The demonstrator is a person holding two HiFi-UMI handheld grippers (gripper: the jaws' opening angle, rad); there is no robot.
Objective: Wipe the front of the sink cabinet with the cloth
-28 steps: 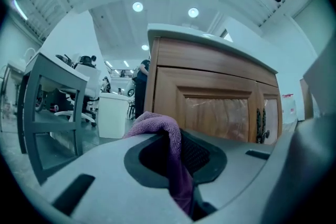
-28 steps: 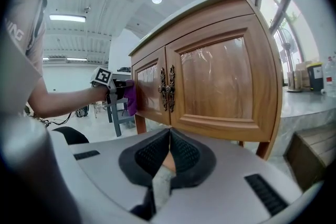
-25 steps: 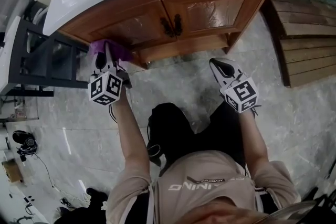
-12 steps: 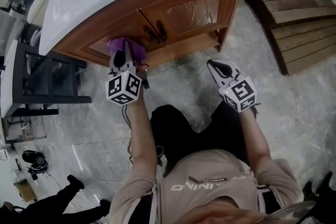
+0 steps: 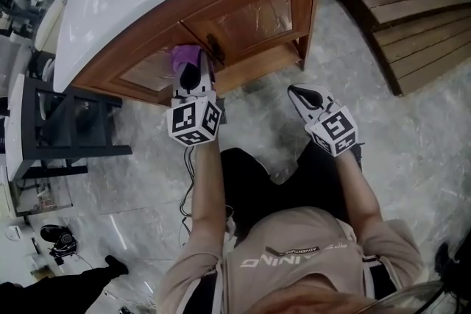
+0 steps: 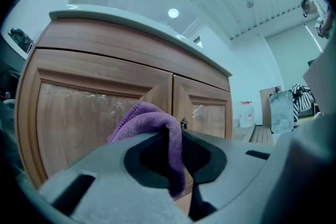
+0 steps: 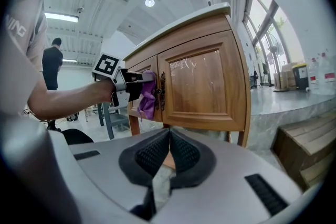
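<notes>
Left gripper [image 5: 188,74]: jaws clenched on the purple cloth [image 5: 184,55]. The cloth bunches ahead of the jaws and appears pressed to the sink cabinet [image 5: 254,18] front, at the left door's right edge beside the handles [image 5: 213,48]. Right gripper [image 5: 304,94]: jaws closed on nothing, held apart on the near side. Judgement: the right door lies to the cloth's right, so the left gripper does the wiping.

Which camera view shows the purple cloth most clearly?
The left gripper view: the cloth is large and central, pinched in the jaws of the left gripper, before the cabinet. The head view shows only a small patch beyond that gripper. The right gripper view shows it small, from the side.
</notes>
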